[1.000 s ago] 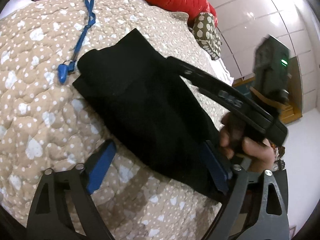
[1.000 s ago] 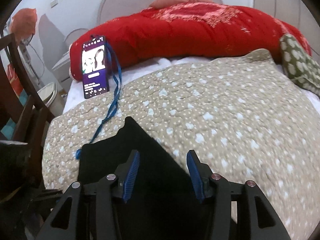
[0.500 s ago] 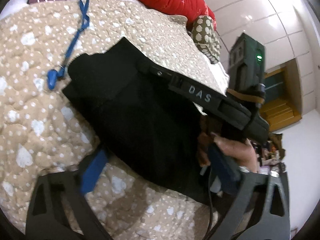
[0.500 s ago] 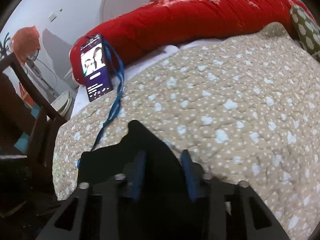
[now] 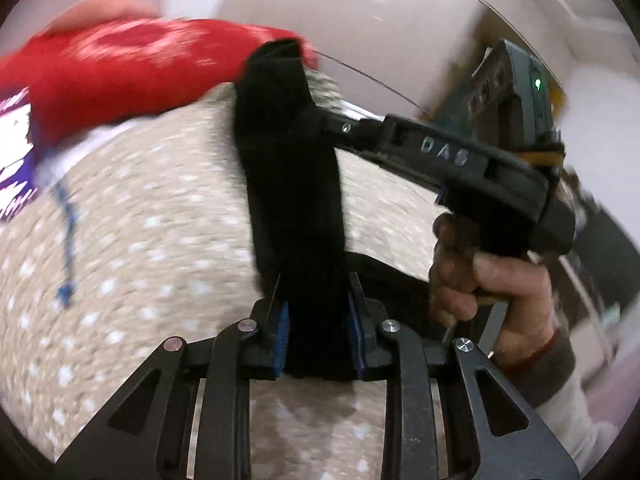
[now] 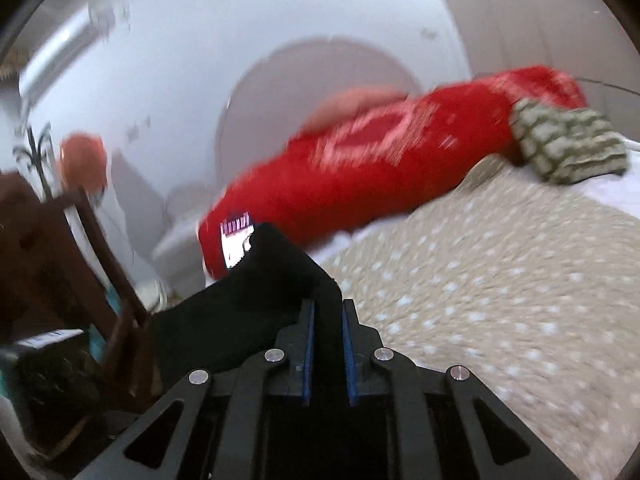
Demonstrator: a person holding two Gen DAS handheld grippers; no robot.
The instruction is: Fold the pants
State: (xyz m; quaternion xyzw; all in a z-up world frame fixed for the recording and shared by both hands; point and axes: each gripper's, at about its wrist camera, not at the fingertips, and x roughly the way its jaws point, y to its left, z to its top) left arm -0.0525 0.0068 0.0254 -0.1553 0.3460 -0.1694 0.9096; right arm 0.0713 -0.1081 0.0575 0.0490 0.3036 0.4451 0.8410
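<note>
Both claws have just been closing, and now the left claw point(image 5: 318, 330) and the right claw point(image 6: 327, 354) are pinching the black pants point(image 5: 288, 168), lifting them above the spotted quilt point(image 5: 140, 240). Both should be holding tight and rising evenly.

Each tool is a black linkage frame with silver screws and blue ribbed pads point(image 5: 282, 329). The right tool point(image 5: 460, 160) bears raised "DAS" lettering. The hand point(image 5: 492, 284) wears a grey cuff with a red band.
</note>
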